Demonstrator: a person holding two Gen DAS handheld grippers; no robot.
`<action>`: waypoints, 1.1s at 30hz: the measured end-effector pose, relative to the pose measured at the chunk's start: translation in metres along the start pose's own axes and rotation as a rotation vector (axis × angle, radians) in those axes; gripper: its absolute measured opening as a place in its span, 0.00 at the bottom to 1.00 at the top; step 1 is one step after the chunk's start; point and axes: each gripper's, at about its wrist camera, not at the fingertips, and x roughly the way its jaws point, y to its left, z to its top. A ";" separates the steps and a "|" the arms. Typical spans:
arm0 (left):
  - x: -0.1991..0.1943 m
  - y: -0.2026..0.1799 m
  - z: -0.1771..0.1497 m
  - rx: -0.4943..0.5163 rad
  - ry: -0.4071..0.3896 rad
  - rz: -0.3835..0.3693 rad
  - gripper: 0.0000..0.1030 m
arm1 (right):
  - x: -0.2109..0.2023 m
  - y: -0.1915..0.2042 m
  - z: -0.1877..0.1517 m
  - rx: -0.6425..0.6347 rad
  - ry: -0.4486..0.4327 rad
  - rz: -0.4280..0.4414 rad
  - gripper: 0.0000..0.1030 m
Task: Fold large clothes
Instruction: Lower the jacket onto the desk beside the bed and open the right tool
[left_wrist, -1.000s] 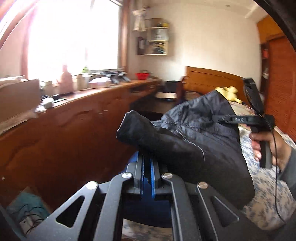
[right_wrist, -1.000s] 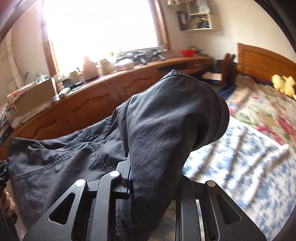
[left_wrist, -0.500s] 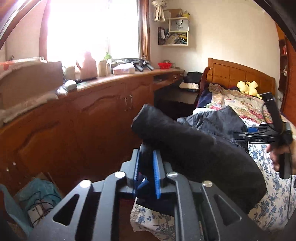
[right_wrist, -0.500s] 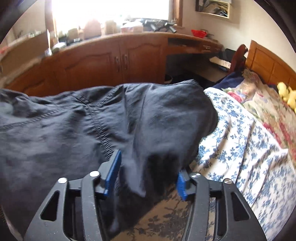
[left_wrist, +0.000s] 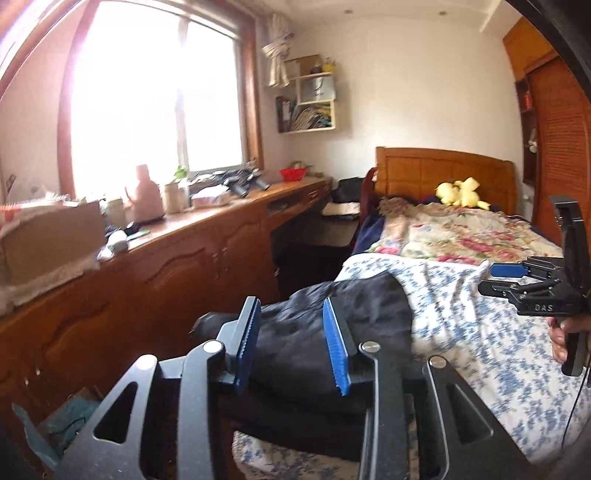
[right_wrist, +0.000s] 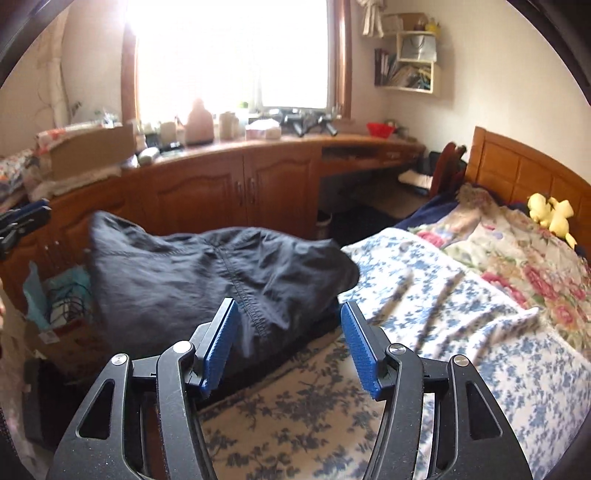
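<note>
- Two grippers, both empty-handed right now, and the dark garment (right_wrist: 221, 273) lies heaped at the near corner of the bed (right_wrist: 461, 332), at about 10 o'clock from the right wrist camera's centre.
- Over at 9 o'clock in the left wrist view runs the long wooden counter (left_wrist: 207, 236) under the window; nothing there belongs to this job.
- The left gripper (left_wrist: 291, 347) has its blue pads spread wide, and between them you look straight down on the dark cloth. It grips nothing, as far as I can see.
- The garment (left_wrist: 332, 325) from this side sits at 6 o'clock: a thick, bunched stack, one layer over another, its edge near the side of the mattress.
- My call: at least one fold is in, since the cloth lies doubled on itself, but the bundle looks lumpy and not squared.
- The right gripper (right_wrist: 290, 343) also stands spread, pads apart, hovering just short of the garment's hem with the floral sheet below it.
- In the left wrist view that same right gripper (left_wrist: 524, 280) shows at 3 o'clock, off the cloth, held by a hand (left_wrist: 565, 332).
- What's left, I'd judge: smoothing the top layer, perhaps one more fold to tidy it up.
- At 1 o'clock, a yellow plush toy (right_wrist: 550, 218) sits by the headboard, well apart from the work.
</note>
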 end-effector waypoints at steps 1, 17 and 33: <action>-0.003 -0.007 0.004 0.005 -0.006 -0.011 0.34 | -0.008 -0.001 0.000 0.000 -0.008 -0.001 0.59; -0.042 -0.143 0.025 0.100 -0.079 -0.264 0.53 | -0.145 -0.052 -0.051 0.052 -0.095 -0.074 0.69; -0.041 -0.255 -0.022 0.129 0.032 -0.318 0.53 | -0.207 -0.088 -0.142 0.148 -0.129 -0.154 0.84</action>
